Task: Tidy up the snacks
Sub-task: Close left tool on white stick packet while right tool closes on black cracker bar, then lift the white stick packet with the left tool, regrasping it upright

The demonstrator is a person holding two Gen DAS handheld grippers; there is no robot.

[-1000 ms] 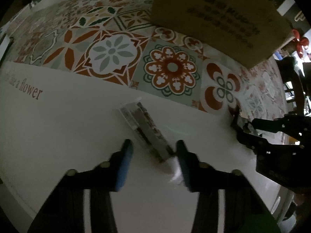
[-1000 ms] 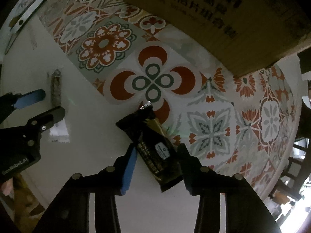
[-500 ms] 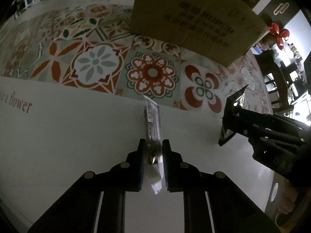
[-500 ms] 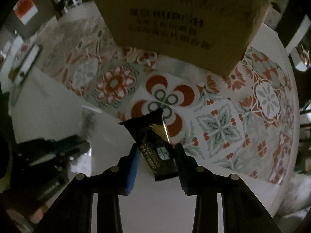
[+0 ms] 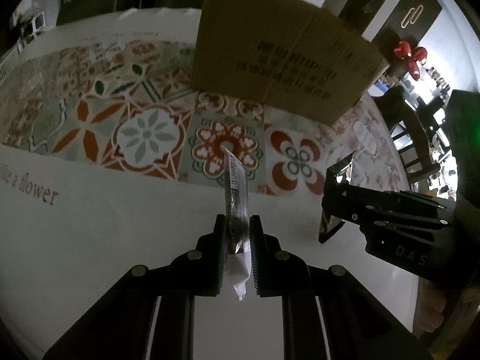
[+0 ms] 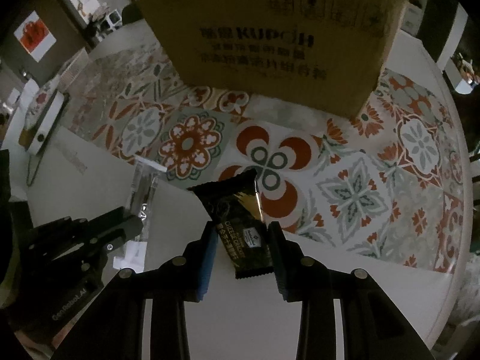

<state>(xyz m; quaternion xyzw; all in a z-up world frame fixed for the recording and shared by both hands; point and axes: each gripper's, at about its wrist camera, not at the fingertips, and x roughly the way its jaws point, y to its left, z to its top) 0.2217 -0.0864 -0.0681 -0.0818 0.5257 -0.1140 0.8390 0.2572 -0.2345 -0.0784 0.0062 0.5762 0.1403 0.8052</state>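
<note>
Both grippers have risen since the earlier frames, each lifting its snack off the table, and the box now shows more of its front face

Left gripper (image 5: 237,232): jaws pinching a clear-wrapped stick (image 5: 237,198), which is held edge-on and pointing away toward the box. Its contents are hard to make out through the glare; a white tail end hangs below the pads. In the right wrist view the same stick (image 6: 144,186) is blurred and partly behind the left gripper (image 6: 132,225)

Right gripper (image 6: 241,240): jaws pinching a black cracker pack (image 6: 237,210) across its lower half, "CHEESE CRACKER" legible, smaller print not readable. In the left wrist view the right gripper (image 5: 333,207) is seen from the side and only a dark sliver of the pack (image 5: 328,225) shows

Box (image 6: 276,39): brown cardboard, standing on the patterned part of the cloth; its top is cut off by the frame edge, so the inside is hidden. Printing is partly blurred

Surface: round table (image 6: 300,327) under a cloth, white near the grippers, floral tile pattern (image 6: 270,156) beyond; red lettering (image 5: 30,186) at left is cut off

Room: dim. Red-and-white picture (image 6: 34,36) on the left wall, chair (image 5: 420,138) and red ornament (image 5: 409,55) at right, background otherwise indistinct
</note>
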